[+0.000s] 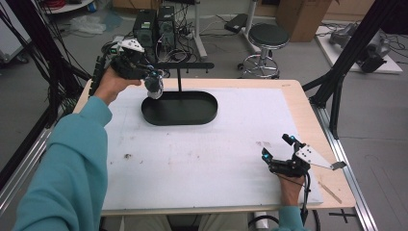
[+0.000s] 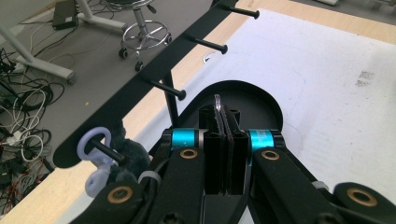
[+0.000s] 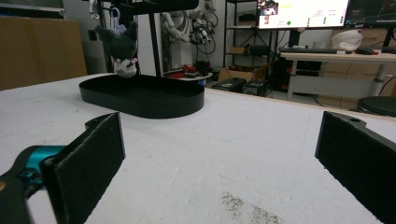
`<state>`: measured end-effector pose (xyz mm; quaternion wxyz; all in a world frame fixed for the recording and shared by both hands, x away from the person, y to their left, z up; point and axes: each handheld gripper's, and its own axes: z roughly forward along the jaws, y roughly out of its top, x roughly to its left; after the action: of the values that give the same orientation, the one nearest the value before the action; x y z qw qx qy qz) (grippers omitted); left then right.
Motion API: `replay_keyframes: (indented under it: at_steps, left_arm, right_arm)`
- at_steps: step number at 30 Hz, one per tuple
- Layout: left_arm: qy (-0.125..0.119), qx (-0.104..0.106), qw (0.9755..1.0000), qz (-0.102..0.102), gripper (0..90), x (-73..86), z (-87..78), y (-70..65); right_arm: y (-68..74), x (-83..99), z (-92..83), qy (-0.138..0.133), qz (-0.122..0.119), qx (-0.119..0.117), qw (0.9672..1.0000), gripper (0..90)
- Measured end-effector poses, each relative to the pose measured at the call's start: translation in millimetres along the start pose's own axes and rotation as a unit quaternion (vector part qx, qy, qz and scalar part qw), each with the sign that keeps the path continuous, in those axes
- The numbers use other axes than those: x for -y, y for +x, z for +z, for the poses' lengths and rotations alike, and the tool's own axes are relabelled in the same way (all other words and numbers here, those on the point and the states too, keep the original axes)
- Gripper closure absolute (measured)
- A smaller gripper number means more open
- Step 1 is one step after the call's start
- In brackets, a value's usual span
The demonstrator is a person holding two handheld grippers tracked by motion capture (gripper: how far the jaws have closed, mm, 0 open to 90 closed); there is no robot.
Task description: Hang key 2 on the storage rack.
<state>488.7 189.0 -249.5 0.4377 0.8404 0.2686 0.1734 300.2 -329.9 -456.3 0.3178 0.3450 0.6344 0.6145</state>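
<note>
The left tongs [image 2: 223, 140], jaws pressed shut on what looks like a thin clear tab or nothing more, hang above the near end of a black rack's tray [image 2: 261, 95], just beside a small dark plush toy [image 2: 128, 158]. The toy's pale lilac loop [image 2: 93, 144] sits over the endmost peg [image 2: 106, 150] of the rack's bar [image 2: 154, 79], close to the peg's tip, and the toy dangles below it over the tray's end [image 1: 180, 108], as the right tongs' view [image 3: 122, 46] confirms. Whether the shut jaws have any hold on the toy's strap cannot be told.

Across the white table [image 1: 202, 154], the right tongs [image 1: 278, 148] rest near the front corner, jaws standing wide with nothing between them, well apart from the rack.

The risk, as it looks from here, lies at the peg. The loop rides near the tip, and the left tongs are close enough that a careless sideways pull, or a strap snagged in the jaws, could drag it off and drop the toy into the tray or onto the table. A knock on the bar could also rock the slim stand [image 1: 179, 79].
</note>
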Motion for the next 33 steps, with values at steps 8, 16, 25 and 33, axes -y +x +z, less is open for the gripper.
replay_keyframes:
  at_steps: [8, 16, 25, 33]
  left_arm:
    - [0.002, 0.0, 1.0, -0.005, 88.3, -8.6, 10.5, 4.3]
    - [0.016, 0.001, 0.9999, -0.001, 88.3, -11.4, 21.0, 2.7]
    - [0.019, 0.001, 0.9998, -0.008, 88.3, -10.1, 31.5, 4.8]
    - [0.023, 0.003, 0.9997, -0.008, 88.3, -8.5, 41.0, 5.0]
  right_arm:
    - [0.0, 0.0, 0.0, 0.0, 0.0, 0.0, 1.0, 0.7]
    - [0.4, 0.0, -0.1, 0.002, 0.002, 0.0, 1.0, 0.7]
    - [0.5, 0.0, 0.0, 0.001, 0.002, 0.0, 1.0, 0.7]
    - [0.4, 0.1, 0.0, 0.0, 0.002, -0.001, 1.0, 0.7]
